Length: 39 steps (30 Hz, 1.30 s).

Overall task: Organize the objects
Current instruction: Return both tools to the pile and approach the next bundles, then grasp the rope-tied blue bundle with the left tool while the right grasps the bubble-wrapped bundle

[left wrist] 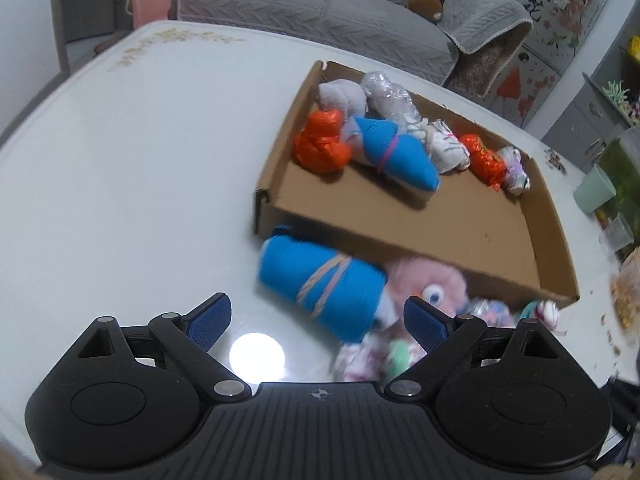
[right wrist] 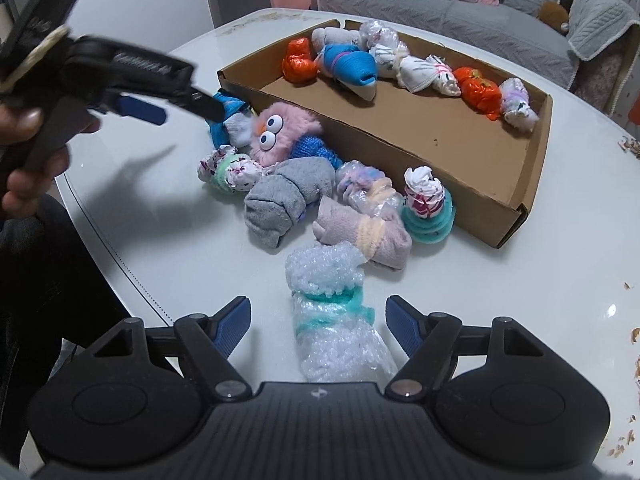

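Note:
A cardboard tray (left wrist: 460, 216) (right wrist: 460, 148) on the white table holds several bundles along its far wall, among them a blue sock roll (left wrist: 396, 152) (right wrist: 348, 62) and orange foil bundles (left wrist: 320, 144). In front of the tray lie loose bundles: a blue sock roll (left wrist: 320, 280), a pink furry toy with eyes (left wrist: 428, 284) (right wrist: 280, 132), a grey sock roll (right wrist: 284, 196) and a bubble-wrap bundle with teal tie (right wrist: 332, 312). My left gripper (left wrist: 318, 322) is open, just short of the blue roll. My right gripper (right wrist: 318, 326) is open around the bubble-wrap bundle.
The left hand-held gripper (right wrist: 120, 80) shows at the upper left of the right wrist view. A green cup (left wrist: 594, 194) and clear cups stand at the table's right edge. Crumbs lie on the right side (right wrist: 632, 432). A grey sofa (left wrist: 320, 20) stands behind the table.

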### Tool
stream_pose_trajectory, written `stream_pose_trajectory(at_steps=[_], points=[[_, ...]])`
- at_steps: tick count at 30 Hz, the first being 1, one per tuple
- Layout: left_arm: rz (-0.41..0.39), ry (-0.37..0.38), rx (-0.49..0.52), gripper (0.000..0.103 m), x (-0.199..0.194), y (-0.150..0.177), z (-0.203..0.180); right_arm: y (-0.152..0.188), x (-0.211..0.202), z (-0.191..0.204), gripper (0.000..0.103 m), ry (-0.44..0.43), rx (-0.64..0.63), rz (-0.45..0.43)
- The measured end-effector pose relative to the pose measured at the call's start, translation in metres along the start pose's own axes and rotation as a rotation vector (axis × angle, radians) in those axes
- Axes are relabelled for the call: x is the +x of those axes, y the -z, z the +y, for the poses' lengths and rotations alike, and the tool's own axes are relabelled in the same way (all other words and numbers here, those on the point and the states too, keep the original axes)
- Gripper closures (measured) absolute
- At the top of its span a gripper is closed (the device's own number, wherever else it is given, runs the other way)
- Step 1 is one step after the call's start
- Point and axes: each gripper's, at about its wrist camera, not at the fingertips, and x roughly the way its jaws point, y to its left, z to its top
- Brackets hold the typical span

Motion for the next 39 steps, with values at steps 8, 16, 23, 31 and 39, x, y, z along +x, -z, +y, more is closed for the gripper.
stream_pose_trajectory(at_steps=[8,16,23,31,39], points=[[0.044,0.059,-0.178,0.015,0.030,-0.012,0.021,-0.003,0.003,0.000,0.034,-0.018,0.019,0.004],[0.040,0.011,-0.135,0.031,0.018,-0.016,0.030,-0.003,0.007,-0.004,0.054,-0.034,0.060,0.042],[0.036,-0.039,-0.101,0.029,0.010,-0.008,0.044,0.002,0.011,-0.005,0.064,-0.029,0.063,0.061],[0.040,-0.058,-0.116,0.030,0.019,-0.008,0.038,0.003,0.013,-0.003,0.064,-0.030,0.062,0.069],[0.030,-0.095,-0.073,0.039,0.015,-0.003,0.032,0.001,0.010,-0.005,0.067,-0.038,0.086,0.075]])
